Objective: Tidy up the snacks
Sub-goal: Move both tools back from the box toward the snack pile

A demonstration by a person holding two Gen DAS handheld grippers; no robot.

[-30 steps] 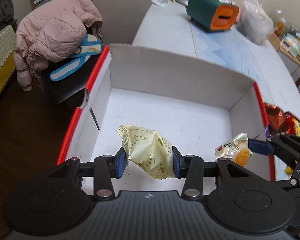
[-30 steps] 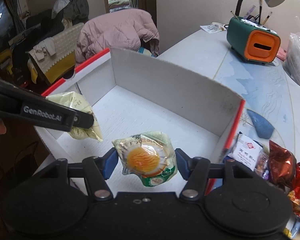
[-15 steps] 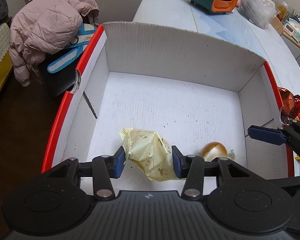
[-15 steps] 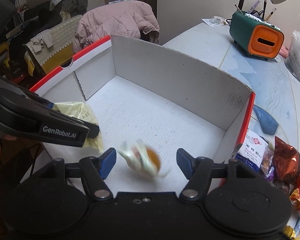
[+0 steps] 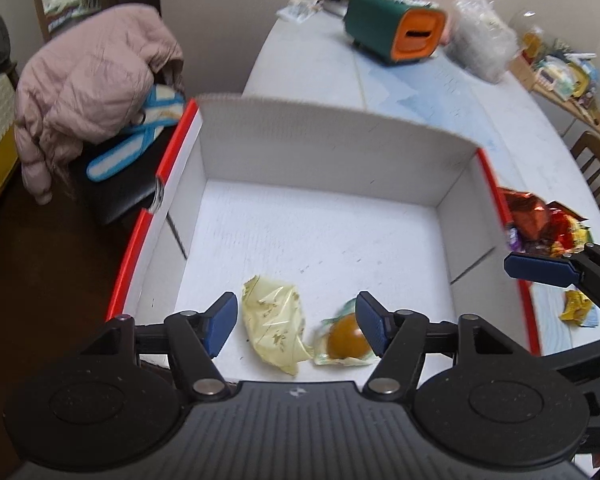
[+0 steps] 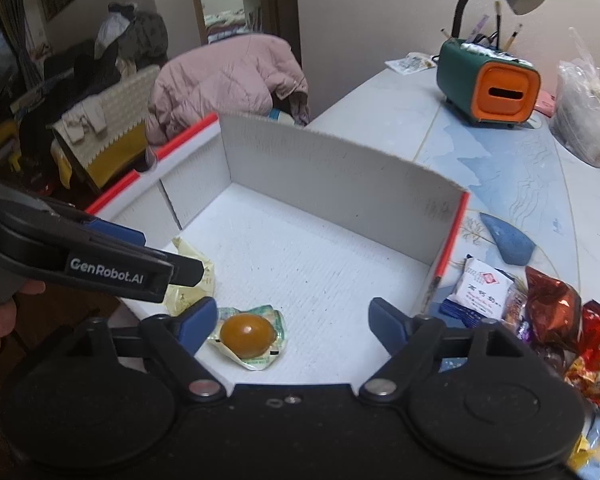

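Both grippers have just been opening: the left gripper and right gripper stand spread, empty. The yellow packet and egg snack now lie by the box's near edge; 2 snacks stowed.

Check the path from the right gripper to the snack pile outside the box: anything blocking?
Only the box's red-edged right wall stands between the open right gripper, over the box floor, and the snack pile on the table. It has to clear that wall; nothing else visible blocks it.
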